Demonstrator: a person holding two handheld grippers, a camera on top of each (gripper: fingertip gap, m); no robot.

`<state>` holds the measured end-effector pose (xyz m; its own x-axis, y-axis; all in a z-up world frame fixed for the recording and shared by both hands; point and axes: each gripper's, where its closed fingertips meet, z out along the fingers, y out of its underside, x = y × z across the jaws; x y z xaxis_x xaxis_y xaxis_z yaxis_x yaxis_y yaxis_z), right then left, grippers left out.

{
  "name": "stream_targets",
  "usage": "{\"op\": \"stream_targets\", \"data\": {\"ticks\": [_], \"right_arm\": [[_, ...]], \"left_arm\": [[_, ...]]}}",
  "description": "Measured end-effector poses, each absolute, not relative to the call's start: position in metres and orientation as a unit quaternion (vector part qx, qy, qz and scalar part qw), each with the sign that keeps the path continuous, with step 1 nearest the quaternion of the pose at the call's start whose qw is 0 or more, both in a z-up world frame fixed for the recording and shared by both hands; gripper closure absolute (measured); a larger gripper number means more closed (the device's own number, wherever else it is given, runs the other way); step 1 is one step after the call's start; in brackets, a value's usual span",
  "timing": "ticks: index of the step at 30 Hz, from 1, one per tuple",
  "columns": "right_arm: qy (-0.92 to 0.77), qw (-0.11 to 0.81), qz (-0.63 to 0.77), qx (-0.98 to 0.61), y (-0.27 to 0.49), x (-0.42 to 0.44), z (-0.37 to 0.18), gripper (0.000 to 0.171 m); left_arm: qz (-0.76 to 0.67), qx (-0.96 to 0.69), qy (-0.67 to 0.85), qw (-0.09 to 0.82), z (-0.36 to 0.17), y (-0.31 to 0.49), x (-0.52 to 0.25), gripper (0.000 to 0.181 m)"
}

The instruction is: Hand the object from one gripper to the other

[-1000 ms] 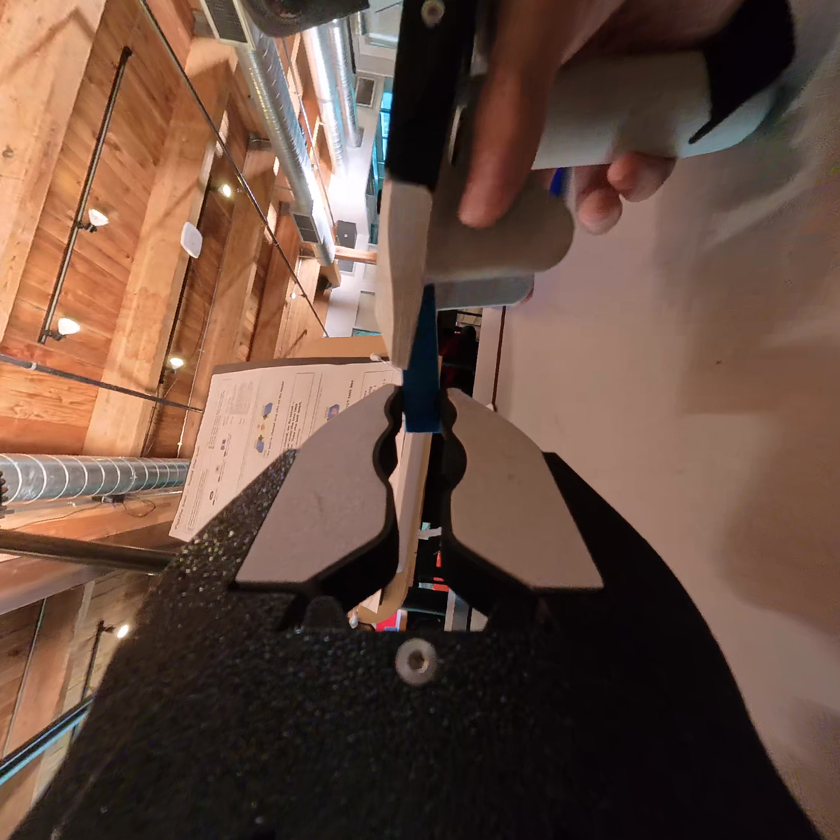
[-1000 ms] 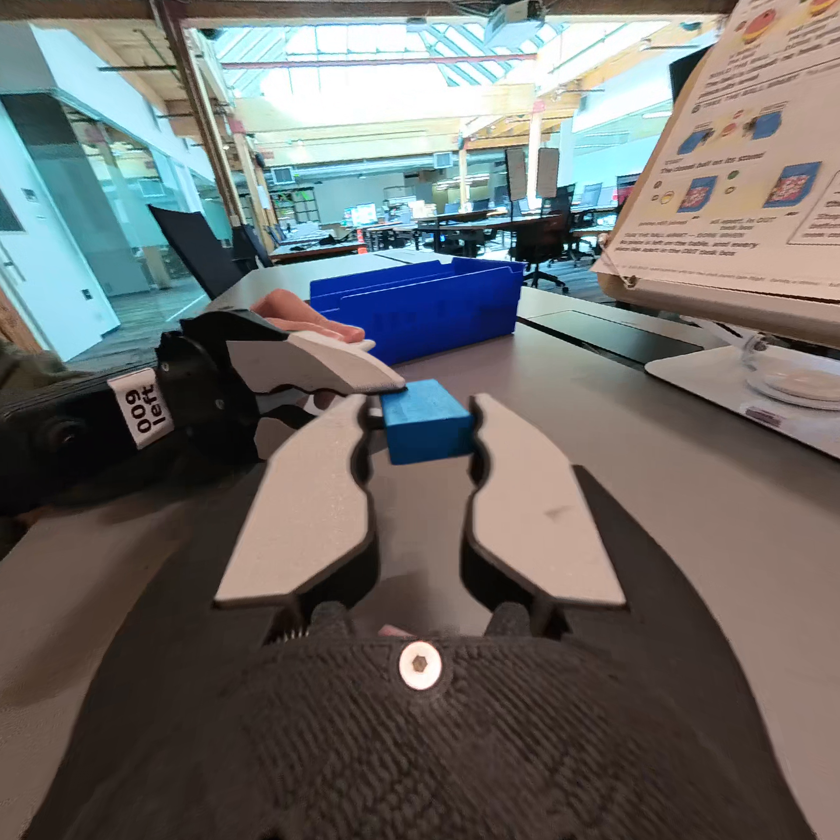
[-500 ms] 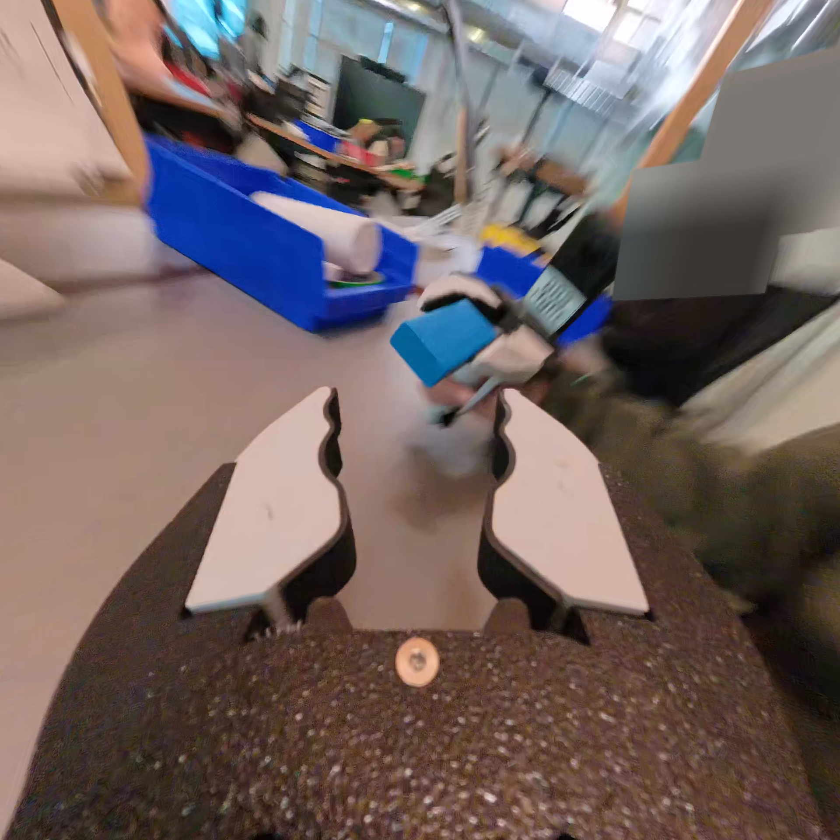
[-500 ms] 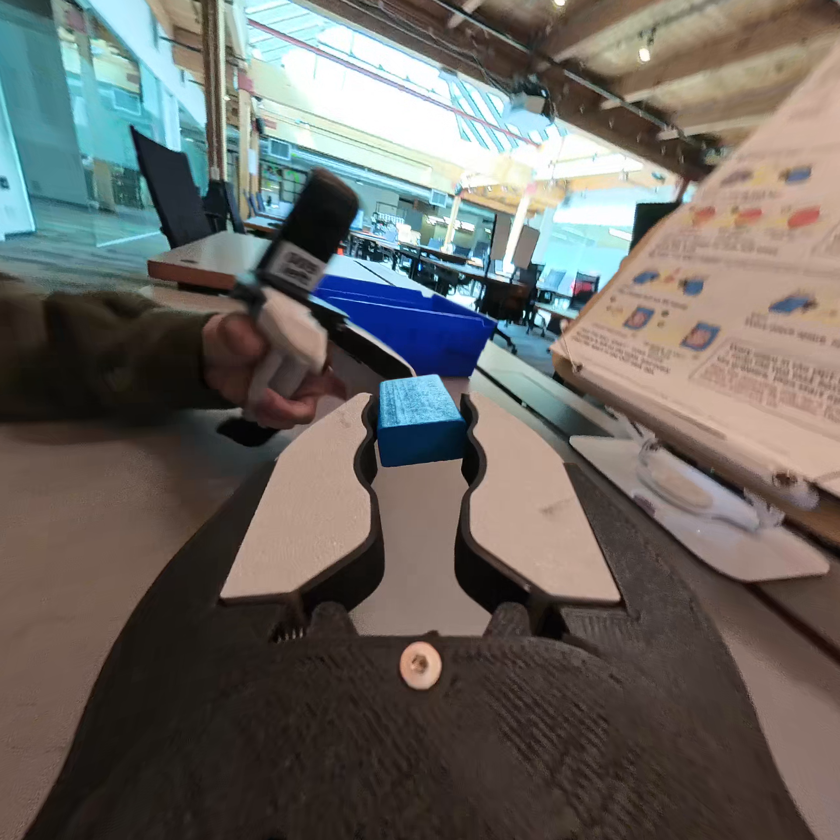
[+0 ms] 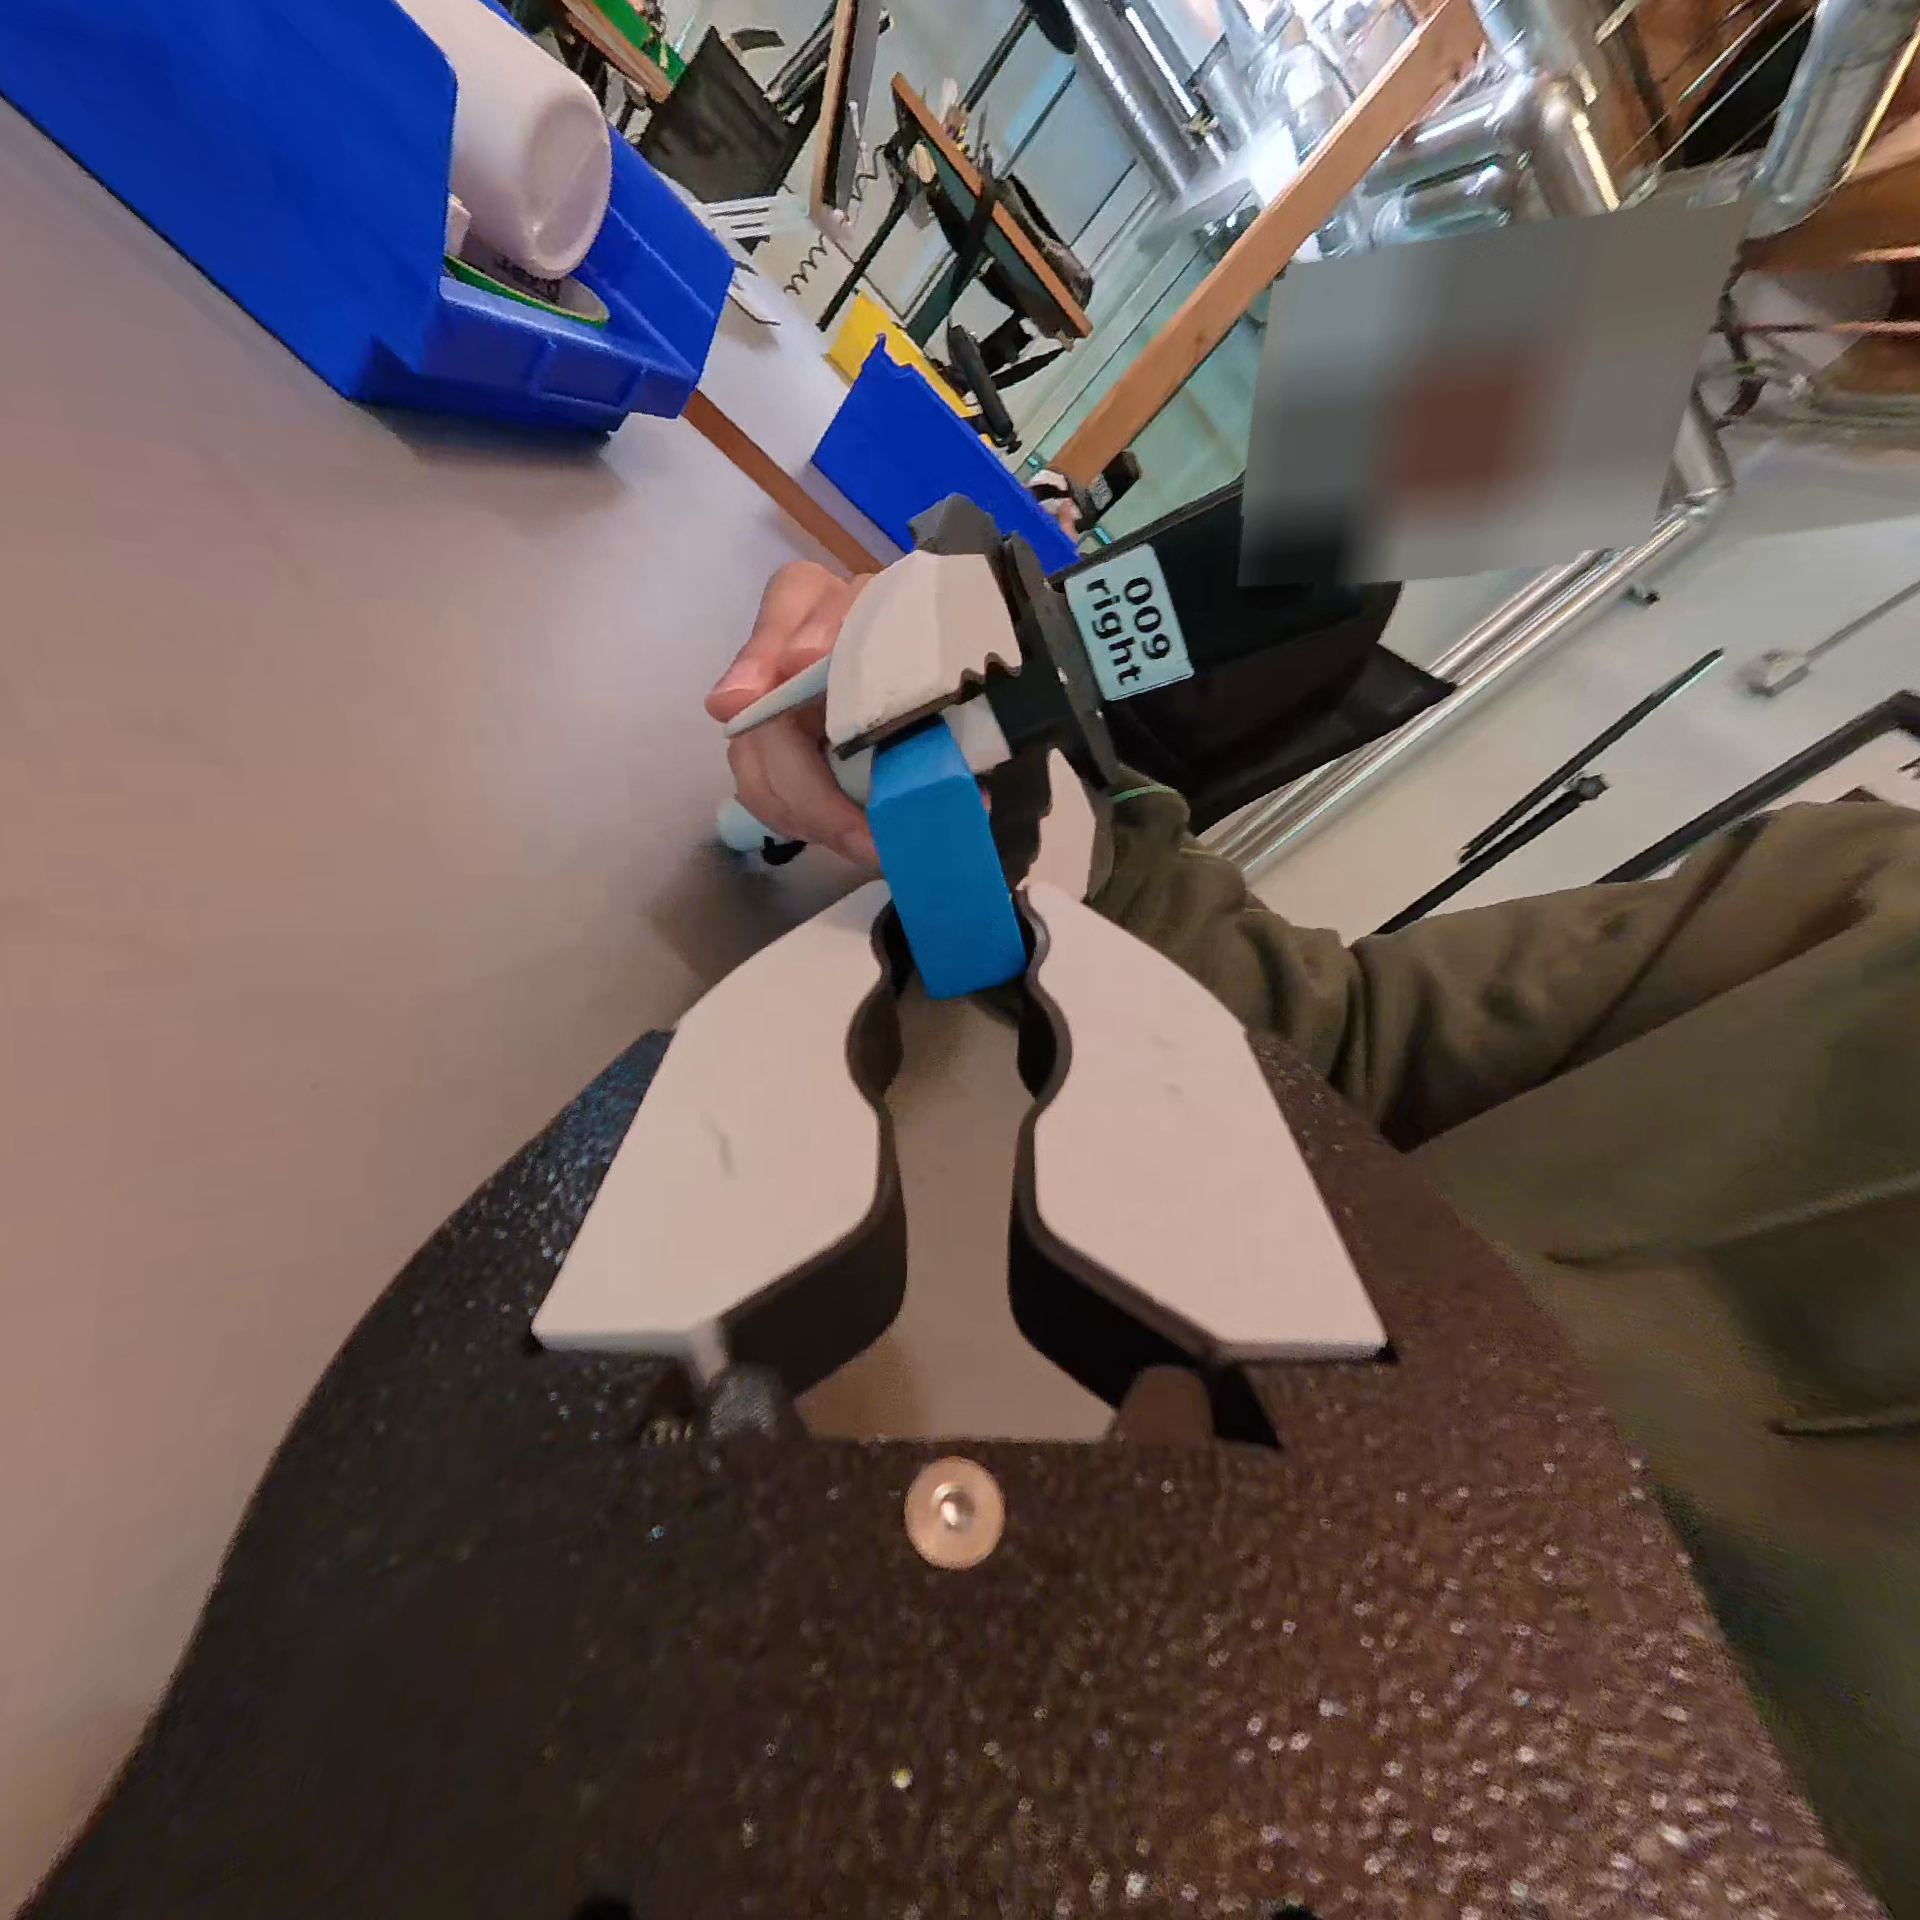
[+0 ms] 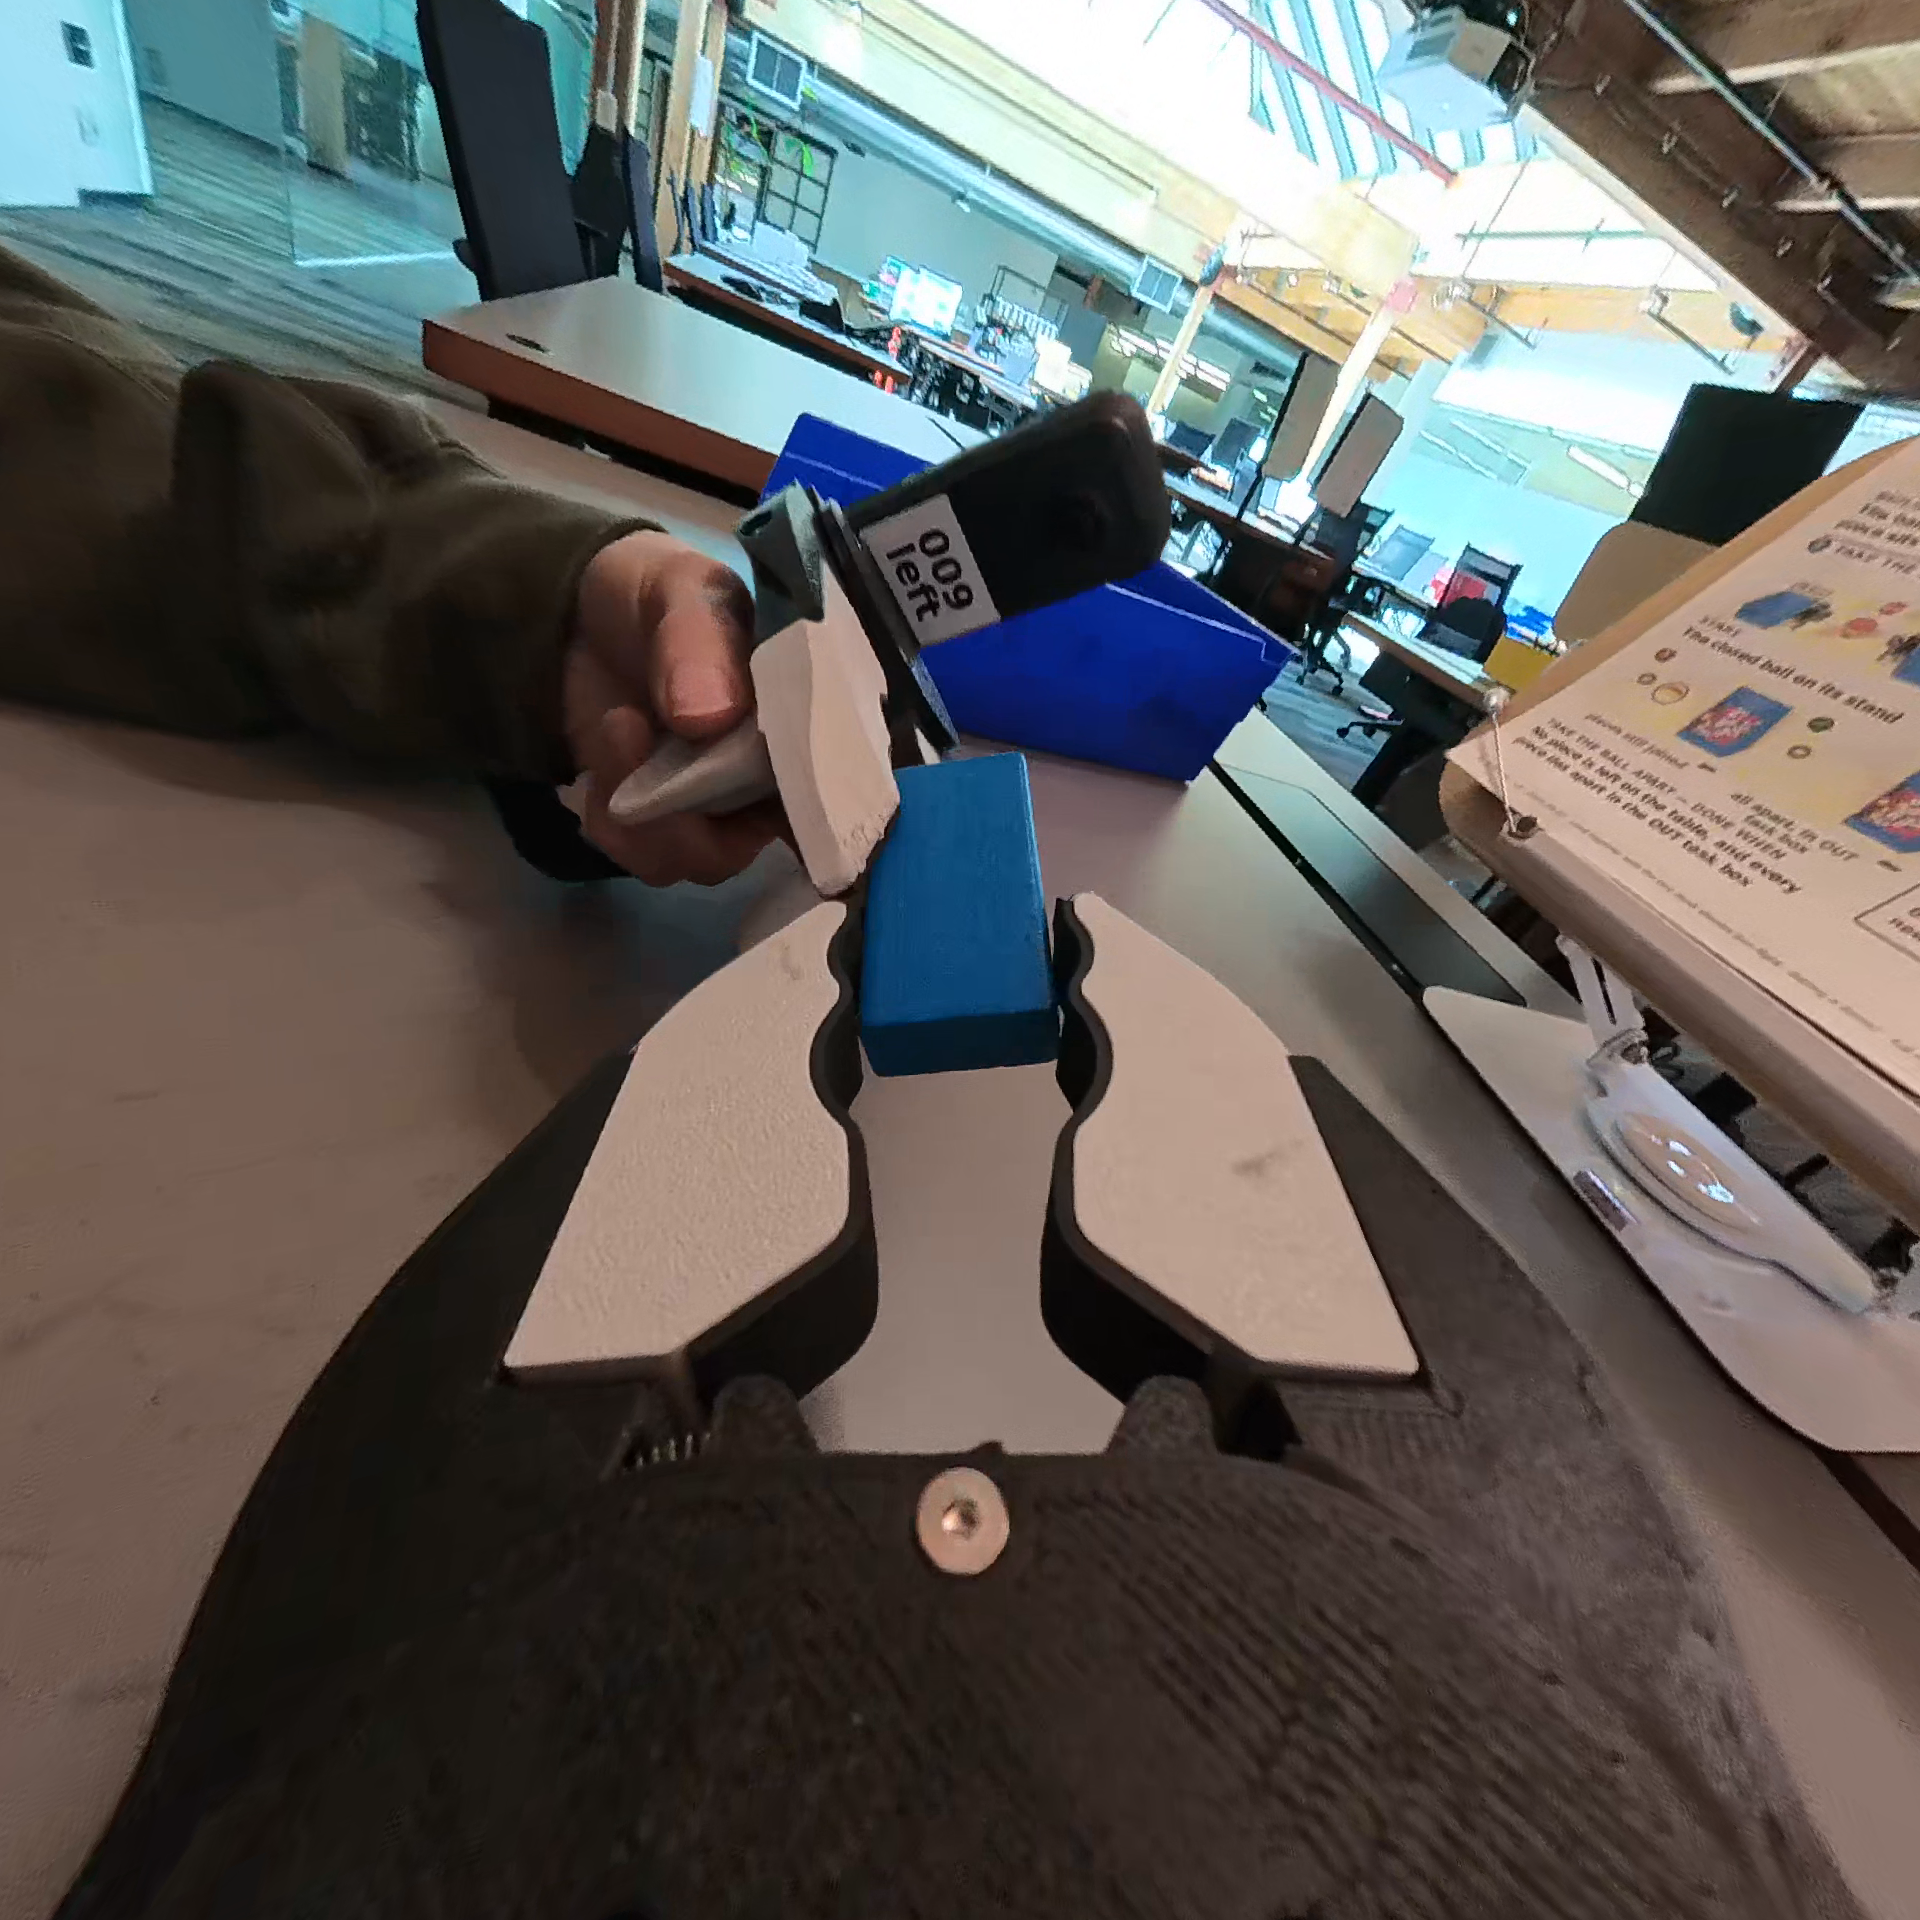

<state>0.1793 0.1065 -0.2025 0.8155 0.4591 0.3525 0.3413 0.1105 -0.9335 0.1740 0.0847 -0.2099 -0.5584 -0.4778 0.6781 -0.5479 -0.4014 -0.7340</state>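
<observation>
A blue block [image 5: 935,862] is held above the grey table between both grippers. In the left wrist view my left gripper [image 5: 954,920] has its tips pressed on the block's narrow sides at the near end. The right gripper [image 5: 904,727], in a hand, grips the far end. In the right wrist view my right gripper [image 6: 956,925] is shut on the wide sides of the block [image 6: 951,883]. The left gripper's white finger [image 6: 821,748] lies over the block's far end; its other finger is hidden.
A blue bin [image 5: 260,187] holding a white roll [image 5: 530,156] stands at the far side of the table [image 5: 312,831], with a second blue bin [image 5: 914,457] beyond. An instruction sheet on a stand [image 6: 1714,790] is to the right, on a white base [image 6: 1662,1195]. The tips of both grippers are at nearly the same place.
Half a second ago my left gripper was open and apart from the block. It has since come back and closed on the block's free end. The right gripper has kept its hold.
</observation>
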Motion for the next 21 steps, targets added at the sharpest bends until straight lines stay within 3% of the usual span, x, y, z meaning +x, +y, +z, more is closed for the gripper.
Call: {"op": "stream_targets", "data": {"ticks": [2, 5, 12, 16, 21], "right_arm": [[-0.285, 0.678, 0.037, -0.677, 0.11, 0.182, -0.205, 0.135], [-0.216, 0.678, 0.077, -0.698, 0.112, 0.191, -0.2, 0.12], [-0.025, 0.617, 0.366, -0.696, 0.113, 0.188, -0.197, 0.092], [-0.022, 0.597, 0.438, -0.672, 0.11, 0.174, -0.193, 0.101], [0.029, 0.588, 0.492, -0.641, 0.113, 0.179, -0.19, 0.107]], "left_arm": [[0.691, 0.468, -0.551, 0.001, -0.21, 0.089, 0.175, 0.164], [0.678, 0.457, -0.568, -0.099, -0.205, 0.105, 0.18, 0.165], [0.606, 0.374, -0.601, -0.363, -0.174, 0.132, 0.179, 0.165], [0.514, 0.282, -0.662, -0.467, -0.179, 0.126, 0.176, 0.165], [0.452, 0.22, -0.701, -0.506, -0.188, 0.113, 0.177, 0.165]]}}
